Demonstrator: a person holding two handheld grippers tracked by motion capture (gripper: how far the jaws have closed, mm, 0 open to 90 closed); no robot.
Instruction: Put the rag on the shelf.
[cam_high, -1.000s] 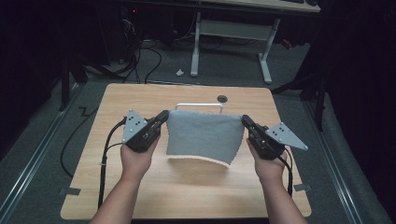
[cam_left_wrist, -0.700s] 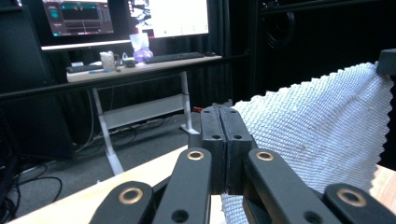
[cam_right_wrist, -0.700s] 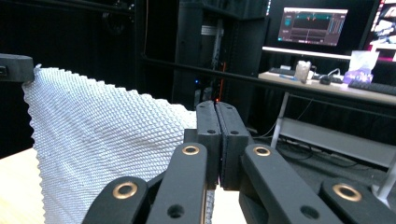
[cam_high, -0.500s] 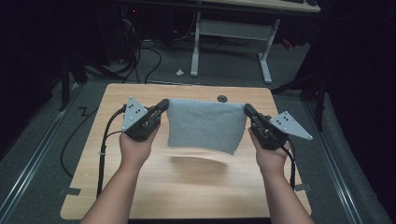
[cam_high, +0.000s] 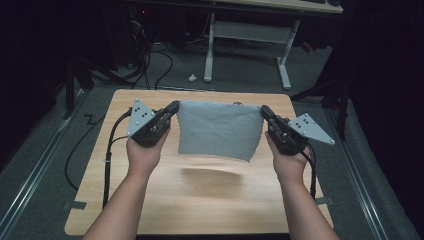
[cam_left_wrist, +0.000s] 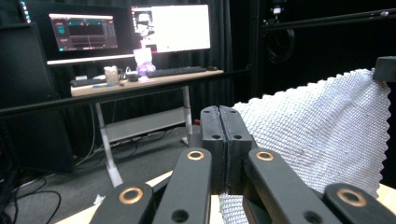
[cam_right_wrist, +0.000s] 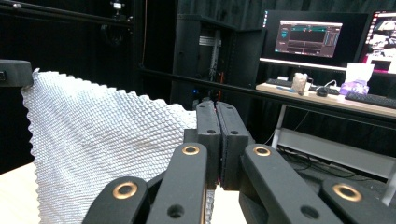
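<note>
Between the left tool (cam_high: 171, 108) and the right tool (cam_high: 264, 111) hangs a grey cloth (cam_high: 218, 129), each tool's jaws pressed together on one top corner. Pinched this way and held apart, the tools keep the top edge taut so the cloth drapes flat, clear above the bench (cam_high: 210, 200), likely ready for laying down or folding.

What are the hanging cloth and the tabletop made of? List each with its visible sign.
Cloth: looks like a pale grey woven or knitted textile, matte; the left gripper view shows a scaly waffle-like texture and a zigzag-cut edge, and it hangs limp between the two tools.
Tabletop: seemingly light wood or wood-look laminate, smooth with a faint sheen; grain streaks show.
</note>
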